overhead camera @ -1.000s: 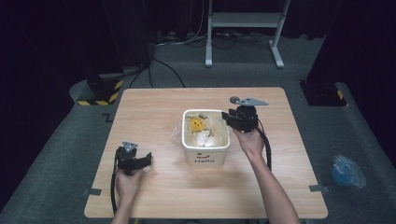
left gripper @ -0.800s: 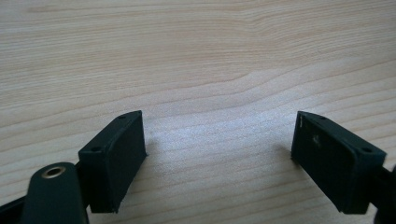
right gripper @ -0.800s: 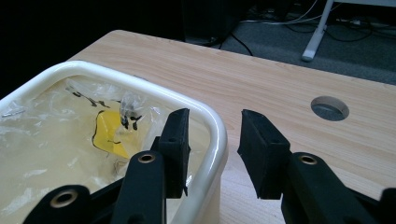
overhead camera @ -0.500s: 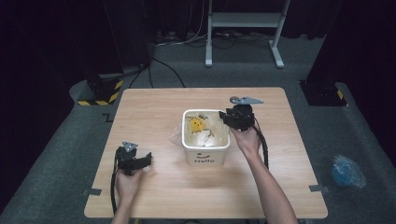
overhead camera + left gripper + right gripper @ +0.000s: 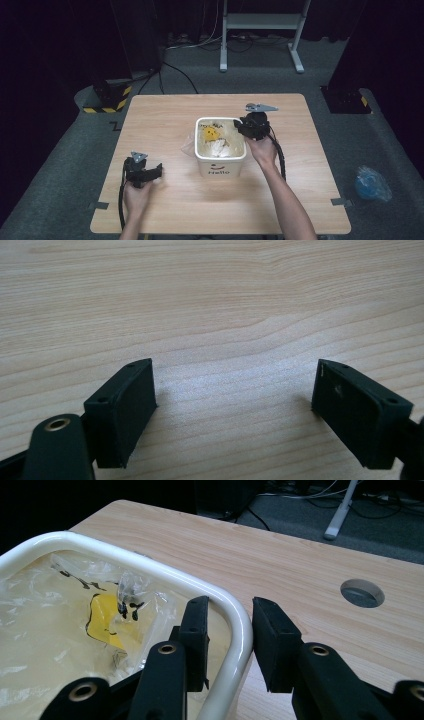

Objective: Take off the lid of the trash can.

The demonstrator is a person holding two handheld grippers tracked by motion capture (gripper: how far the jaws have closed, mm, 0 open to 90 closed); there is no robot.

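The bin (image 5: 220, 152) stands at the middle of the worktop (image 5: 165, 115), its rim (image 5: 240, 615) between the jaws of the right gripper (image 5: 231, 630), at about 2 o'clock on the bin. One jaw is inside, one outside; they have just been closing and stand narrow, the inner one at the rim, the outer with a sliver of gap: likely a grip to lift or steady it. It is white, square-mouthed, marked "Hello", lined with clear plastic over something yellow. The left gripper (image 5: 142, 172), at 8 o'clock, rests wide and empty.
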